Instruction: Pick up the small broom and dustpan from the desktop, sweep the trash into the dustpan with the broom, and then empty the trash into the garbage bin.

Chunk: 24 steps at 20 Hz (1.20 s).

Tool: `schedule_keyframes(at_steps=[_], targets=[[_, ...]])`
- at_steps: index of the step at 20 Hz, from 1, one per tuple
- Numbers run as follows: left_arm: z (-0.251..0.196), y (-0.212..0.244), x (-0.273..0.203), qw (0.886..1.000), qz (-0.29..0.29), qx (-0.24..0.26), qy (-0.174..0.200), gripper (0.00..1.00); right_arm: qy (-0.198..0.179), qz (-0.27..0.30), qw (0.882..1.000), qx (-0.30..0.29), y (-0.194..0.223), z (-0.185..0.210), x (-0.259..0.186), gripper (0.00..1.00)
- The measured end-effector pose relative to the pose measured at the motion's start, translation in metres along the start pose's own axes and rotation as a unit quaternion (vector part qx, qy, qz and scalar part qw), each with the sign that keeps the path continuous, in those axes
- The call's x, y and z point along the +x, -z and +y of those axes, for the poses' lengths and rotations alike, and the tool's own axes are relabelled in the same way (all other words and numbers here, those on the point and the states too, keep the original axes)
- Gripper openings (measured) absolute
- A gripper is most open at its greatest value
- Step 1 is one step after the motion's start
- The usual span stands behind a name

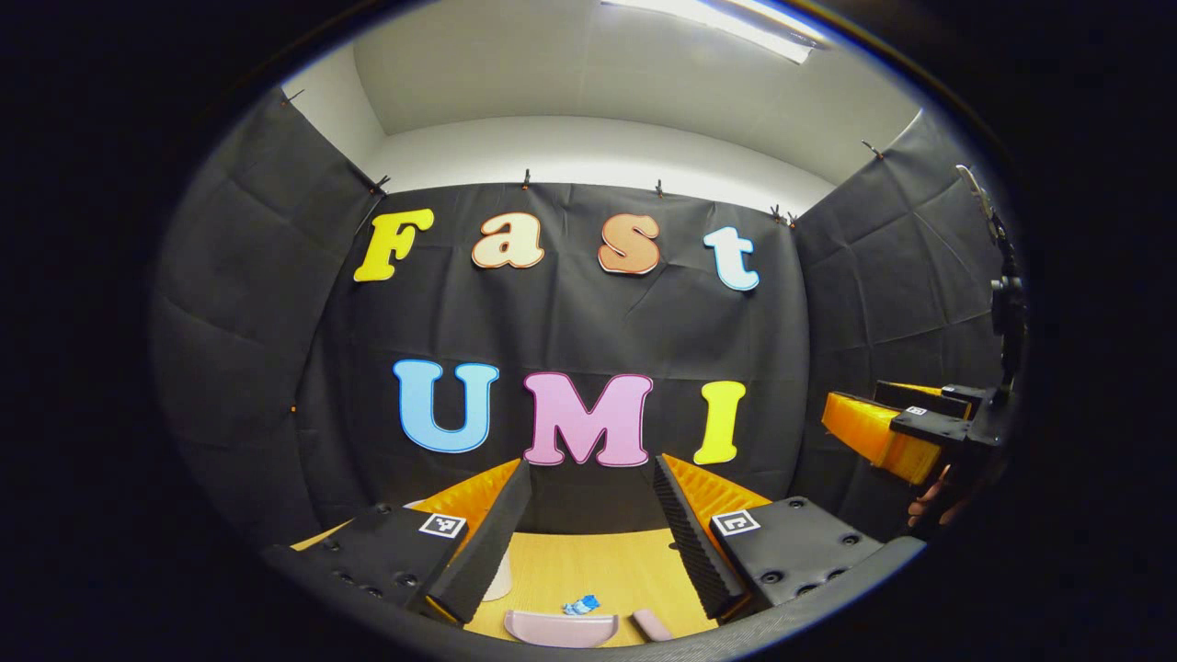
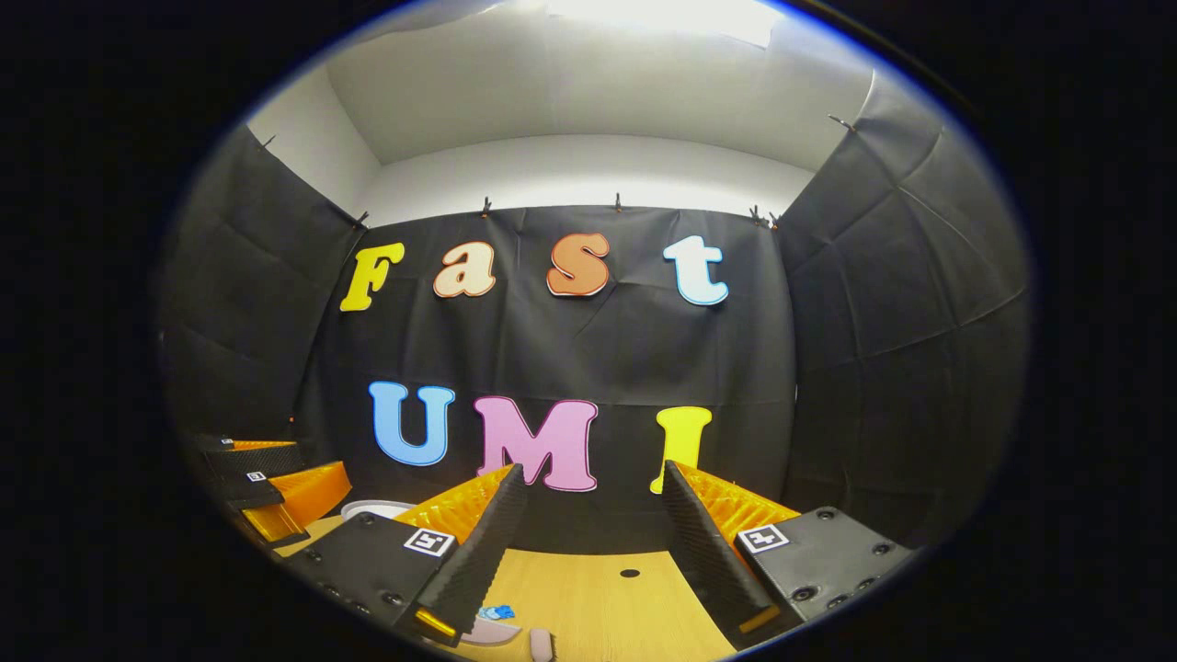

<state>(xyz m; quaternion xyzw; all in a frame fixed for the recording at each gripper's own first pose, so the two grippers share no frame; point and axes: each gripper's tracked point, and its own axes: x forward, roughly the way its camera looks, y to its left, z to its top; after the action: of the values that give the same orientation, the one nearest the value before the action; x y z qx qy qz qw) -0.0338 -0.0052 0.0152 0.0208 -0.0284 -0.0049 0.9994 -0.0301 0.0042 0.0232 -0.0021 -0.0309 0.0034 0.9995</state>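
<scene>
Pink dustpan (image 1: 560,628) lies crosswise on wooden desktop (image 1: 588,570); left hand-held gripper (image 1: 588,515) and right hand-held gripper (image 2: 593,515) both spread, empty.

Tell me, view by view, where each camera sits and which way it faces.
Left gripper view: rides the left gripper, facing the booth's back wall over the desktop; the right gripper and a hand show at right.
Right gripper view: rides the right gripper, facing the same wall; the left gripper shows at lower left.
Shared: desktop, blue trash, pale pink dustpan.
</scene>
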Motion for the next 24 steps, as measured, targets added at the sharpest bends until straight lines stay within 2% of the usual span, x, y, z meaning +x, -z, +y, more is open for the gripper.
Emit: schedule_keyframes(at_steps=[10, 24], targets=[[-0.001, 0.006, 0.000, 1.000, 0.013, 0.004, 0.006, 0.80, 0.010, 0.021, 1.000, -0.001, 0.010, -0.002, 0.000, 0.95], [0.012, 0.025, 0.004, 0.999, 0.035, 0.009, 0.016, 0.80, -0.006, 0.029, 0.999, -0.013, 0.019, 0.029, 0.013, 0.95]])
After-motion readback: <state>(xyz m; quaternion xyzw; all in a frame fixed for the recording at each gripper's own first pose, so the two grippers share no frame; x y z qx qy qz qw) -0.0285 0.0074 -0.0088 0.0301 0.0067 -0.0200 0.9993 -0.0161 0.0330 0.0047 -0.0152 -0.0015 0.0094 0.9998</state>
